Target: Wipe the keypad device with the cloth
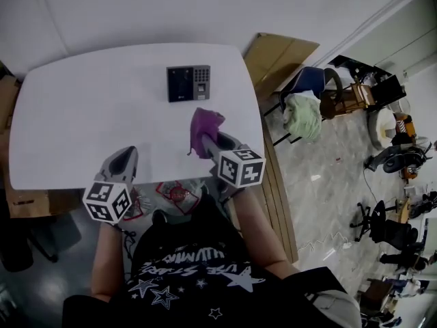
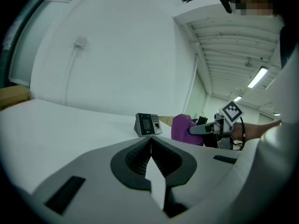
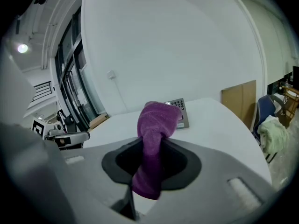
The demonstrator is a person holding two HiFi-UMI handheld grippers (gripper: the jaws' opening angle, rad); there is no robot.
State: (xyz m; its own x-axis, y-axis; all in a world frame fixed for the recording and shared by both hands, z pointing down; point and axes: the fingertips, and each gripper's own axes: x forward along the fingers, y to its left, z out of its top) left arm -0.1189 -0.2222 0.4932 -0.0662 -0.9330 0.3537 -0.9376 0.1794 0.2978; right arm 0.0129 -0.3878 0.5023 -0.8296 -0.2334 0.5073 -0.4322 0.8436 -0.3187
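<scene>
The keypad device is a dark slab with a screen and a grey key block, standing on the far middle of the white table. It also shows in the left gripper view as the keypad device and in the right gripper view as the keypad device. A purple cloth hangs bunched from my right gripper, which is shut on it a short way in front of the device. The cloth fills those jaws. My left gripper is shut and holds nothing, near the table's front edge.
A brown board leans beside the table's right end. Right of it stand a blue chair with a pale green bundle, and several office chairs on the floor. A cardboard box sits at the left.
</scene>
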